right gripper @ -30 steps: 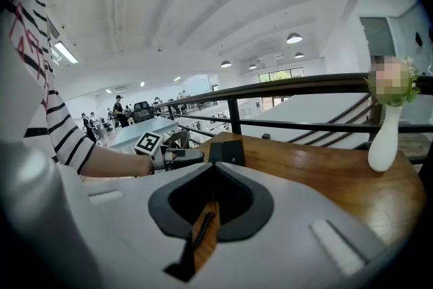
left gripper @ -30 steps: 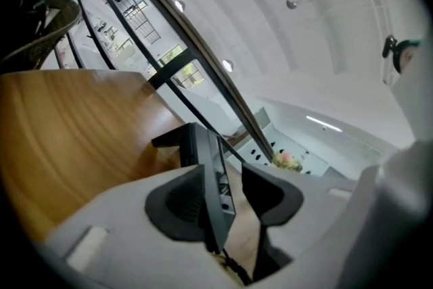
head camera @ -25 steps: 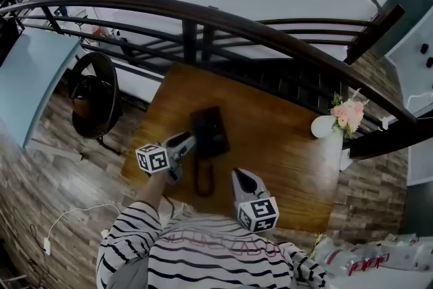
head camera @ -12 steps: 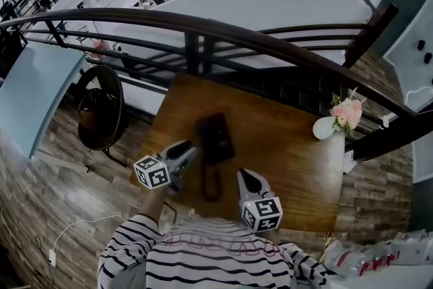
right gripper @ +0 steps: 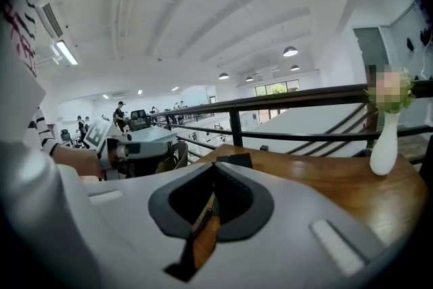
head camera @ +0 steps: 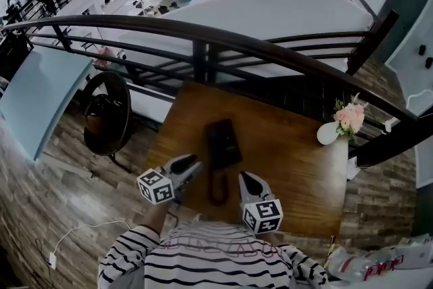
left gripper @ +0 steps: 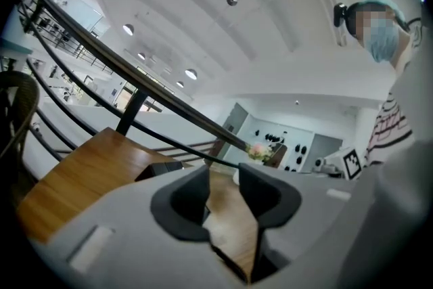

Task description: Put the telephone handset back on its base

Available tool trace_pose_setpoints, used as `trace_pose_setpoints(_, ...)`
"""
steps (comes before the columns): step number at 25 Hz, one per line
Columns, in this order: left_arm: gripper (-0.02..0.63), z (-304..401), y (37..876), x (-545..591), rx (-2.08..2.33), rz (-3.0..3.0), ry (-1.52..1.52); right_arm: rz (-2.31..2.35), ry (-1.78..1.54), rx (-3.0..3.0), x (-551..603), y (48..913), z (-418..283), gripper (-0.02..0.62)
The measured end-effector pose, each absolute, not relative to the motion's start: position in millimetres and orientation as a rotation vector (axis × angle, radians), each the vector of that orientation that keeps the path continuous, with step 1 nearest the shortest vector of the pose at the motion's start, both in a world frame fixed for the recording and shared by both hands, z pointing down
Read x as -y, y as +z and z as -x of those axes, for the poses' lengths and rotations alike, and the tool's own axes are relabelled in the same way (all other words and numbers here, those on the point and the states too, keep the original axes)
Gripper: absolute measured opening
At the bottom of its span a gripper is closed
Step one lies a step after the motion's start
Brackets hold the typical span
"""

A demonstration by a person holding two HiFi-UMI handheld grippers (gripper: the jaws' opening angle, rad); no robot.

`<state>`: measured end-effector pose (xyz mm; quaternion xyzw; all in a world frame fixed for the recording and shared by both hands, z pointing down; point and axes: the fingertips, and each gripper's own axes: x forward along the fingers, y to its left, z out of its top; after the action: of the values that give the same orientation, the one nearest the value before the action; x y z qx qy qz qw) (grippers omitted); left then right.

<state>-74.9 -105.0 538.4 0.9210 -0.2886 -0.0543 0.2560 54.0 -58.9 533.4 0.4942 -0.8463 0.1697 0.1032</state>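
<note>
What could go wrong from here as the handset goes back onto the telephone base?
1. The left gripper is closing its jaws with only table between them; it may shut before reaching the handset and grip nothing.
2. The handset lies off the telephone base, towards the table's near edge, between both grippers; a nudge from the shut right gripper could perhaps slide it off.

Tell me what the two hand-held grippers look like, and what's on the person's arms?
The left hand-held gripper and the right hand-held gripper each have a pale grey body with dark pads inside the two jaws. Each carries a white cube printed with black square markers. The sleeves are black-and-white striped. The left hand-held gripper's jaws are closing, nothing between them.
</note>
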Motion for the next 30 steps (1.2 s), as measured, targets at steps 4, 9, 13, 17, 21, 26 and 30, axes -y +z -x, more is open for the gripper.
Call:
trace_pose_setpoints(4,0.119,84,533,92,0.792,-2.497,-0.156,-1.44,0.495,2.504,56,531,-43,0.002)
trace_pose_setpoints(9,0.074,91,525,81,0.806,-2.516,-0.164,-1.419,0.485,2.505,54,530,-32,0.002)
trace_pose_setpoints(13,0.04,94,522,71,0.832,-2.547,-0.154,-1.413,0.485,2.503,50,530,-27,0.002)
trace_pose_setpoints(17,0.004,96,520,65,0.846,-2.562,-0.156,-1.406,0.483,2.502,49,531,-23,0.002)
trace_pose_setpoints(21,0.003,94,519,58,0.837,-2.568,-0.149,-1.402,0.487,2.502,44,532,-22,0.002)
trace_pose_setpoints(26,0.003,94,517,52,0.83,-2.575,-0.142,-1.407,0.487,2.5,38,531,-20,0.002)
trace_pose_setpoints(30,0.003,90,519,48,0.814,-2.574,-0.132,-1.407,0.491,2.5,36,533,-19,0.002)
